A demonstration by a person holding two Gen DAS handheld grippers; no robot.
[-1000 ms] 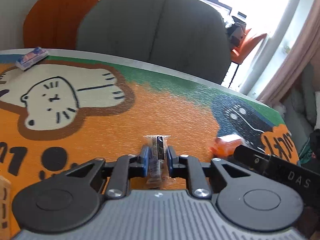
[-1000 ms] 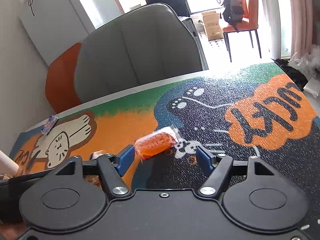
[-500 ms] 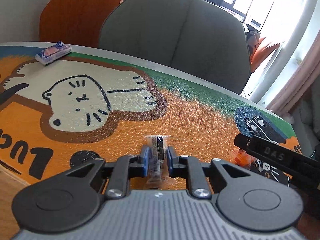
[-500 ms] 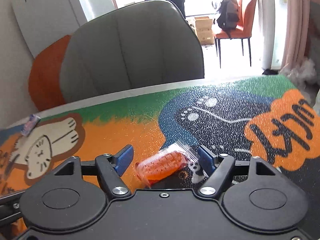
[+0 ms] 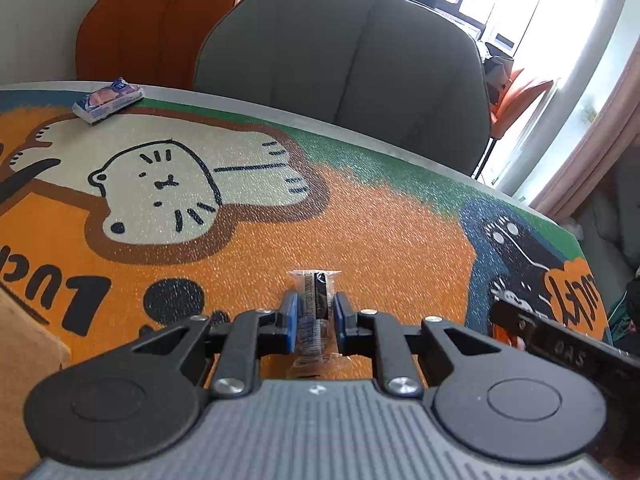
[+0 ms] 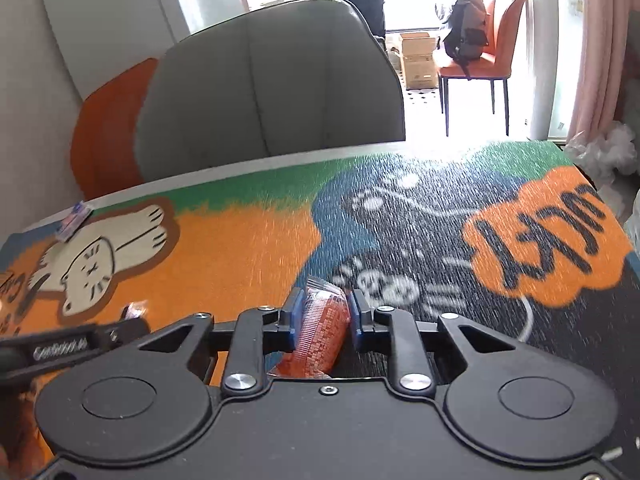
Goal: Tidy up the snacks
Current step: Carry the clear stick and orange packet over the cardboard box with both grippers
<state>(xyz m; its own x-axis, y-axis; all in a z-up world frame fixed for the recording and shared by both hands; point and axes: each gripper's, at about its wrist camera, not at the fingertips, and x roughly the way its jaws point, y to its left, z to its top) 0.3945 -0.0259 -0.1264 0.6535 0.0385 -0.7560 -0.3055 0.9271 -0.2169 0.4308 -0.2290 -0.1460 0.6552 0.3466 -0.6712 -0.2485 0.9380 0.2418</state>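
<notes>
Left gripper (image 5: 314,316): blue pads pinching a slim clear-wrapped snack stick (image 5: 316,308), dark band on the wrapper, print too small to read. Stick pokes out ahead of the fingertips, above the printed mat (image 5: 380,240).

Right gripper (image 6: 323,316): jaws have just been closing; now clamped on an orange snack packet (image 6: 322,330), which stands on edge between the pads.

Surroundings: far ahead and left of the left gripper, a blue-and-white snack pack (image 5: 108,98) lies near the mat's far edge; label unreadable. Grey chair (image 5: 344,56) and orange chair (image 5: 160,20) sit beyond the table. Cardboard edge (image 5: 28,336) close at the left gripper's left.

Writing: mat shows "LUCKY", upside down, ahead-right of the right gripper. "DAS" reads on the other tool's arm in the left view.

Right view only: backpack (image 6: 466,34) on a second orange chair (image 6: 480,64), cardboard box (image 6: 418,60) on the floor.
</notes>
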